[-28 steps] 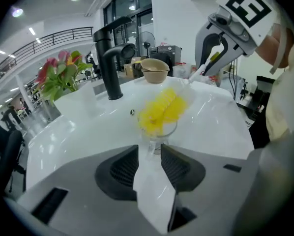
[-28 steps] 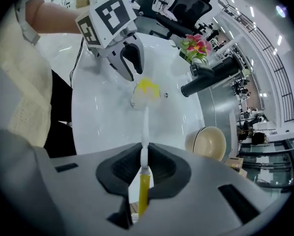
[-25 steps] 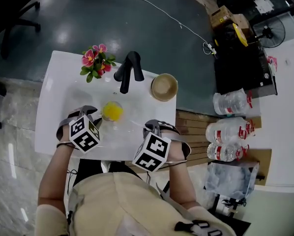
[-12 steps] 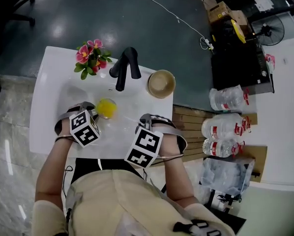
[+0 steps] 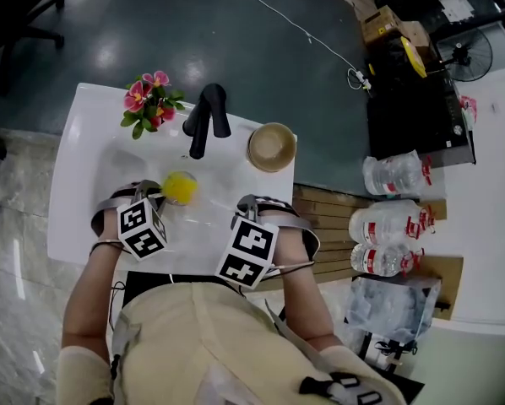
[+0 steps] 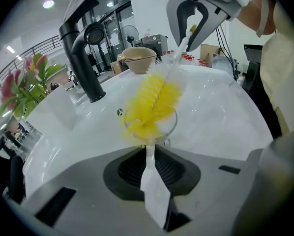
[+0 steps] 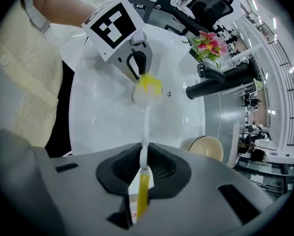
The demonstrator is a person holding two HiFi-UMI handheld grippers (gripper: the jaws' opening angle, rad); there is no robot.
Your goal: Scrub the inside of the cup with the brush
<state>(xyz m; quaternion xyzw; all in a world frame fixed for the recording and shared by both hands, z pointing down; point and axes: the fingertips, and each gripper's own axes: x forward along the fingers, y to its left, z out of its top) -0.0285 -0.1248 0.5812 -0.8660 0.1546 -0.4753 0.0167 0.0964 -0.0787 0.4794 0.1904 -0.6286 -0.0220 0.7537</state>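
A clear cup stands in the white sink, with the yellow brush head inside it. My left gripper is at the cup's near side. Its jaws are closing and look pressed on a thin pale handle that sticks out from the cup's base. My right gripper is shut on the brush's white and yellow handle and reaches in from the right. In the right gripper view the brush head sits just in front of the left gripper.
A black faucet rises behind the cup, with pink flowers to its left. To its right a tan bowl sits on the sink's rim. Water bottles lie on the floor at the right.
The left gripper has edged closer to the cup. The brush head stays in the cup, and the right gripper keeps its hold on the handle.
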